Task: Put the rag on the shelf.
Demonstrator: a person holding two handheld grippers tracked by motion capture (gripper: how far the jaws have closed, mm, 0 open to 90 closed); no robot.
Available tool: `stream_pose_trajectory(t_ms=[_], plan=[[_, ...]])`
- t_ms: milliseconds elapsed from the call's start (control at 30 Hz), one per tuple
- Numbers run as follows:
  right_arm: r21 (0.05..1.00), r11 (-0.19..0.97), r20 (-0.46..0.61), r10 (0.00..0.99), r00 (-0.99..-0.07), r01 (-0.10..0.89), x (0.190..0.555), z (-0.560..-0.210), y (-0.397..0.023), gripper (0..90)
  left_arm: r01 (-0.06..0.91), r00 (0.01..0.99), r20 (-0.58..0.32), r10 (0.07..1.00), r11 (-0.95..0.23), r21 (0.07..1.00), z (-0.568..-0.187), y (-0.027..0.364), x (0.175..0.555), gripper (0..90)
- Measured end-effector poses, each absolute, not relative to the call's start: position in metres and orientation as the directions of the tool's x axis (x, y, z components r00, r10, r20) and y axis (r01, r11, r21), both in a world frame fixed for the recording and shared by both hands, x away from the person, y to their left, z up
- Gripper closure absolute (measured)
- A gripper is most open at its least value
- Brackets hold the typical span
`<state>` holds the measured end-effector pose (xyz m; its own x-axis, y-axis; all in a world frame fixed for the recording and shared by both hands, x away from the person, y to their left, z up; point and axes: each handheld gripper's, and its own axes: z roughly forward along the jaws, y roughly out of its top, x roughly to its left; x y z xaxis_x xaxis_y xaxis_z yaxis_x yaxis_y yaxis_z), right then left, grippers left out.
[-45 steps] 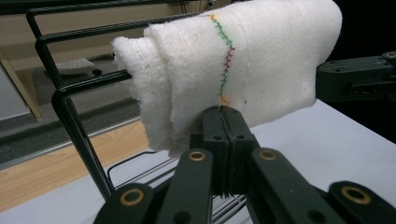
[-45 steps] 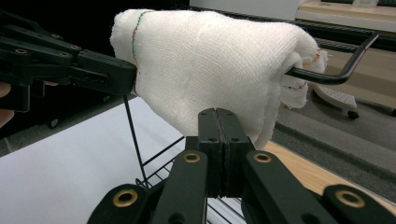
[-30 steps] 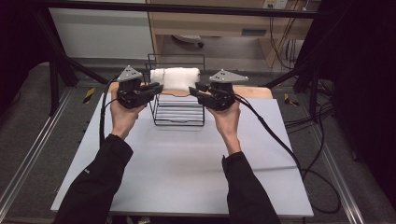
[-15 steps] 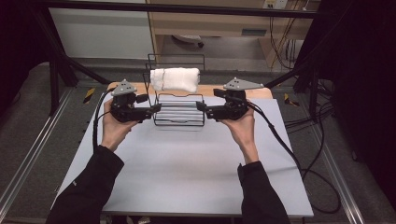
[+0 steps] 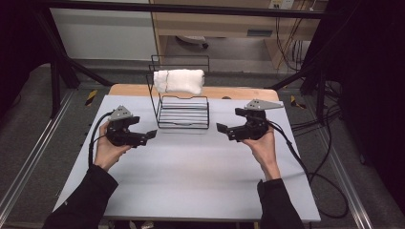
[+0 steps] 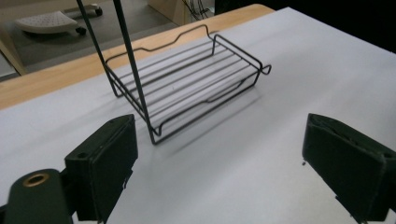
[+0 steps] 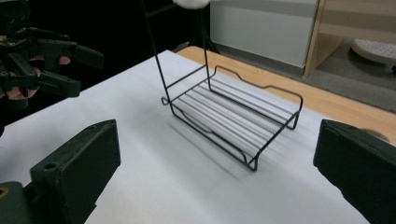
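One black wire rack stands at the back middle of the white tabletop; one white rolled towel hangs on its upper bar. Two grippers flank it, both apart from it: left gripper and right gripper, jaws just opened wide, nothing between them

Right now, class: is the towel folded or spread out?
Folded: the white towel hangs as a compact bundle over the wire rack.
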<state>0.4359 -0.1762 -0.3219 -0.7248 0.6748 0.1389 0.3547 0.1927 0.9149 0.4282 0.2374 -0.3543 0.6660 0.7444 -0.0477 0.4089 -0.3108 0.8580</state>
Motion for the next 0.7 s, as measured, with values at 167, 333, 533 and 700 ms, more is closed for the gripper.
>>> stream_pose_trajectory(t_ms=[167,333,533,700], plan=[[0.906,0.201,0.152,0.668,-0.728,0.373,0.426,-0.341,-0.187,0.3,0.414,0.667,-0.056,0.743,-0.307,0.857,-0.37,0.248,0.417,9.0],[0.893,0.221,0.154,0.667,-0.729,0.391,0.416,-0.364,-0.197,0.3,0.426,0.664,-0.067,0.744,-0.303,0.852,-0.387,0.258,0.406,8.4],[0.874,0.23,0.177,0.67,-0.721,0.429,0.406,-0.388,-0.211,0.3,0.439,0.66,-0.07,0.748,-0.309,0.844,-0.403,0.27,0.395,8.4],[0.854,0.245,0.19,0.676,-0.712,0.46,0.398,-0.406,-0.224,0.3,0.449,0.655,-0.079,0.751,-0.303,0.841,-0.415,0.279,0.385,8.4]])
